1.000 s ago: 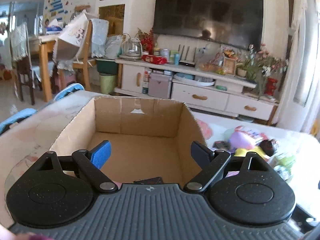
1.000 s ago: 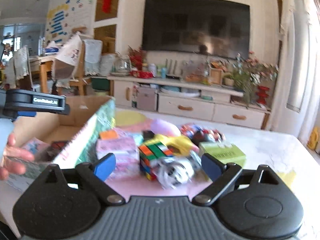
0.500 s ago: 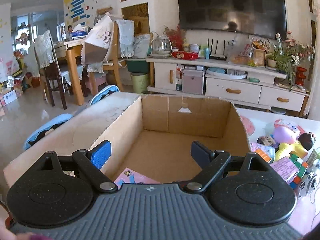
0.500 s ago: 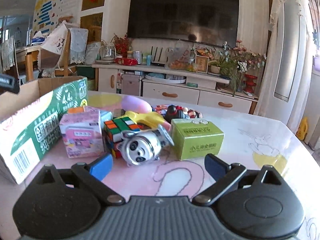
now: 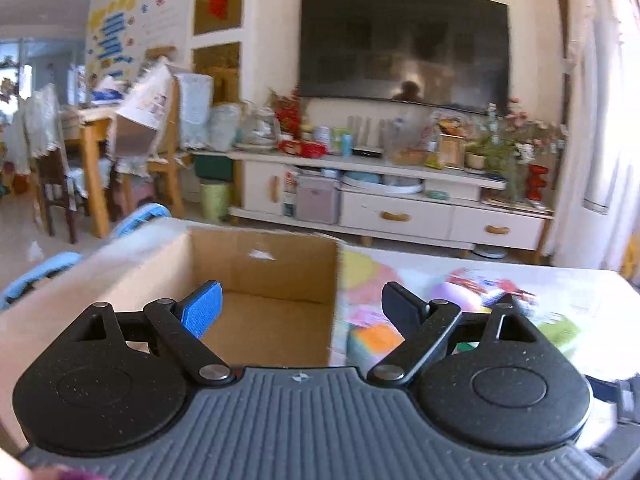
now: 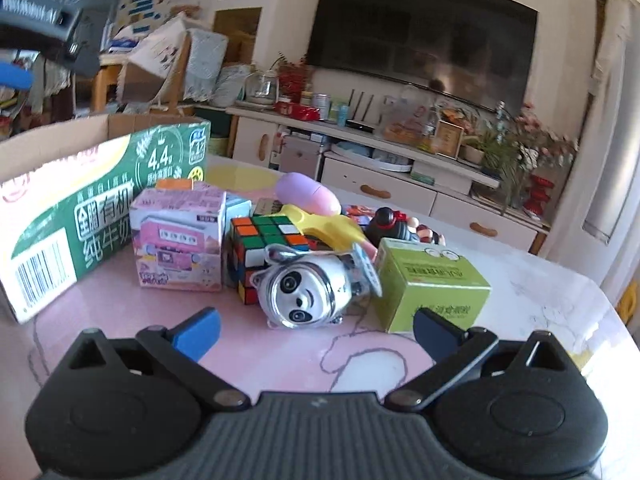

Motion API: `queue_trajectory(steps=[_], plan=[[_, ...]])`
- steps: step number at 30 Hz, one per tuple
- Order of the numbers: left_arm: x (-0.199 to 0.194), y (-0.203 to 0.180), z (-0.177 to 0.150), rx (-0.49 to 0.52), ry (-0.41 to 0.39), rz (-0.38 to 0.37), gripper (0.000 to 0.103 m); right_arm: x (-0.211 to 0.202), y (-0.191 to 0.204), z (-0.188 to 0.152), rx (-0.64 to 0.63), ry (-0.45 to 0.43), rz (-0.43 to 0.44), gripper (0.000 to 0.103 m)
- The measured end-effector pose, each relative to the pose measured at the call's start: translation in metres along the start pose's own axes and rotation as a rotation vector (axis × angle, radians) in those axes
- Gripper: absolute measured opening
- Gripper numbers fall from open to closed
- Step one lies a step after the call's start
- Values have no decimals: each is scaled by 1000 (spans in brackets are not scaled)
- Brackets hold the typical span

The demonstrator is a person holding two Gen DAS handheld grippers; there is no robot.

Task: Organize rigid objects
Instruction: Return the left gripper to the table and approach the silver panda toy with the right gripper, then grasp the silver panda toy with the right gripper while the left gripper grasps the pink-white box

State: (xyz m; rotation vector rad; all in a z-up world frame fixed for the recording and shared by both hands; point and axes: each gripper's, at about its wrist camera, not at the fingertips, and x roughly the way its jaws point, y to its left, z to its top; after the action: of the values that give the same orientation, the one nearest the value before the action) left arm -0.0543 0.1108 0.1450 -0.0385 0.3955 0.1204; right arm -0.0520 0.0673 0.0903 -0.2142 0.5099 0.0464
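Observation:
An open cardboard box (image 5: 280, 268) with green printed sides (image 6: 80, 208) stands on the table at the left. My left gripper (image 5: 300, 308) is open and empty, above the box's near right part. My right gripper (image 6: 316, 330) is open and empty, just short of a silver panda toy (image 6: 304, 292). Behind the panda lie a Rubik's cube (image 6: 260, 244), a pink box (image 6: 180, 240), a green box (image 6: 432, 284), a purple egg shape (image 6: 308, 198) and a yellow toy (image 6: 320, 224).
The table has a pink mat (image 6: 260, 344) and a white marble top (image 6: 560, 300); its right edge is near. The left gripper's body (image 6: 44, 28) shows at the right wrist view's top left. A TV cabinet (image 5: 392, 204) and chairs (image 5: 140, 152) stand beyond.
My left gripper has swung right and up, from over the box's middle to its right wall. My right gripper has moved closer to the panda toy. Both stay open.

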Motion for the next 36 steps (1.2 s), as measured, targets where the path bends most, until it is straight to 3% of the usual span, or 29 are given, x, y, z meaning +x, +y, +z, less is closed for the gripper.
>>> queue_trajectory(steps=[6,13,23,36], plan=[[-2,-33,-17,2,82,-83,103,14,-5,3,-52,-10,17,102],[9,-47,-29,7,135,-102,103,28,-13,5,-90,-17,56,102],[19,-54,-38,2,181,-63,103,45,-6,11,-173,-11,85,94],[27,-56,-44,-6,228,-21,103,59,-10,7,-184,10,118,85]])
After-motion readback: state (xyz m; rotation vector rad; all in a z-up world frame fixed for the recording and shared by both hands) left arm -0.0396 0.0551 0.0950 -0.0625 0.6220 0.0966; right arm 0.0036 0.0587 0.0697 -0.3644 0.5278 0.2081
